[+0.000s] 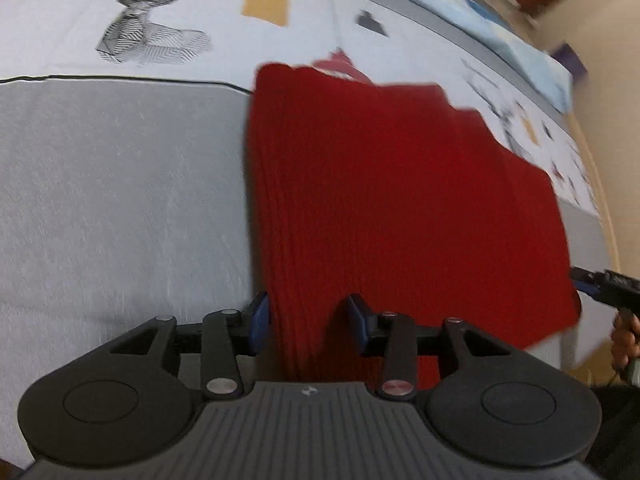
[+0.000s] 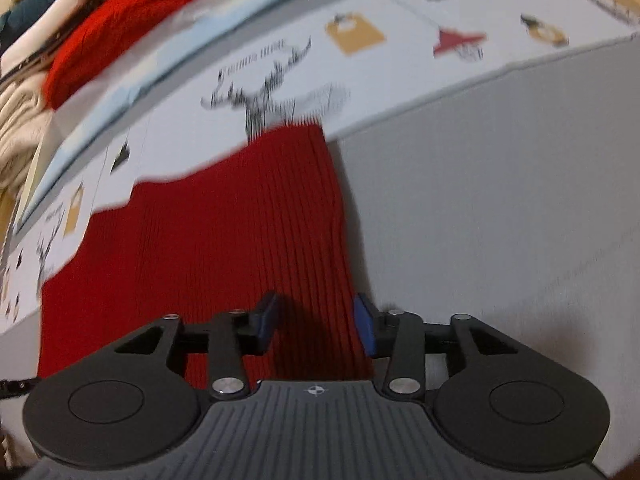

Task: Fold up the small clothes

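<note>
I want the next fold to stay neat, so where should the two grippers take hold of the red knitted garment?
Probably at its two near corners. The red knitted garment lies flat on the bed cover, ribs running away from the cameras, its near edge between both pairs of open jaws. The left gripper suits the left corner, the right gripper the right one, each coming from the near side, jaws around the edge.

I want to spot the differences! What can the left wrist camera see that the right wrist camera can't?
Only the left wrist view shows a hand holding the other tongs at the right edge.

Only the right wrist view shows a pile of clothes, with a bright red one on top, beyond the bed.

Both show the red ribbed garment lying flat on the grey and deer-print bedsheet, with open tongs over its near edge.
</note>
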{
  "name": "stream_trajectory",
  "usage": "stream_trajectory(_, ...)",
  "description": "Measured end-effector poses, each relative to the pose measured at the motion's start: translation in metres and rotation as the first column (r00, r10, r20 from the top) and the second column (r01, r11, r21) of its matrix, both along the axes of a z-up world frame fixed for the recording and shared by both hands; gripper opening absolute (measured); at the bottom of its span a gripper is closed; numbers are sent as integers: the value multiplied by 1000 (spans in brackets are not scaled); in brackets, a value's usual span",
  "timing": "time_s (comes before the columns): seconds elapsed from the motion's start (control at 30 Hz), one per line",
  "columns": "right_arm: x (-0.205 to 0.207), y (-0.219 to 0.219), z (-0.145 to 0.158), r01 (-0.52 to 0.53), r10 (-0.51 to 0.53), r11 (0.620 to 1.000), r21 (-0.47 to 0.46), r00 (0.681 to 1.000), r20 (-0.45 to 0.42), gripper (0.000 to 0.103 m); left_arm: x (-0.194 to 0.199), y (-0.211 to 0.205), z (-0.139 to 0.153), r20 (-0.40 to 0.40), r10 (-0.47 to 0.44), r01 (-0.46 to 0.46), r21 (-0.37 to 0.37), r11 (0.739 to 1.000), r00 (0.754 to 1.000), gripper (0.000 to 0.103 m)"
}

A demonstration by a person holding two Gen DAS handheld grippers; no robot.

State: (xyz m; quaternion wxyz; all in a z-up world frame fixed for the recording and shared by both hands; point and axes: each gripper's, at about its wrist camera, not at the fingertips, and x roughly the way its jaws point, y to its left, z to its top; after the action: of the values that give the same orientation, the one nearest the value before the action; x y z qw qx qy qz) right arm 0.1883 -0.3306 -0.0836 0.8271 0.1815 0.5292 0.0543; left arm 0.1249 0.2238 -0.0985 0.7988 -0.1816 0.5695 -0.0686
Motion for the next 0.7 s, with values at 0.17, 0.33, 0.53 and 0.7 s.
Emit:
stream_trajectory(0.17, -41, 2, -7, -45, 47, 999, 16, 994, -97, 47, -28, -5, -1, 4, -72, 72, -7, 997, 997, 42)
stream_trajectory(0.33, -66, 5, 4, -104, 102, 994, -26, 994, -47, 15, -38, -5, 13, 106, -77, 75, 27, 997, 991, 13)
stream_trajectory(0.53, -93, -17, 54, 30, -56, 990, 138, 981, 186, 13, -55, 6, 24, 100, 40, -40, 5, 999, 994, 13)
stream_trajectory(0.7, -86, -1, 10, -5, 1, 998, -56, 996, -85, 18, -52, -18, 4, 7, -40, 38, 187, 982, 999, 23)
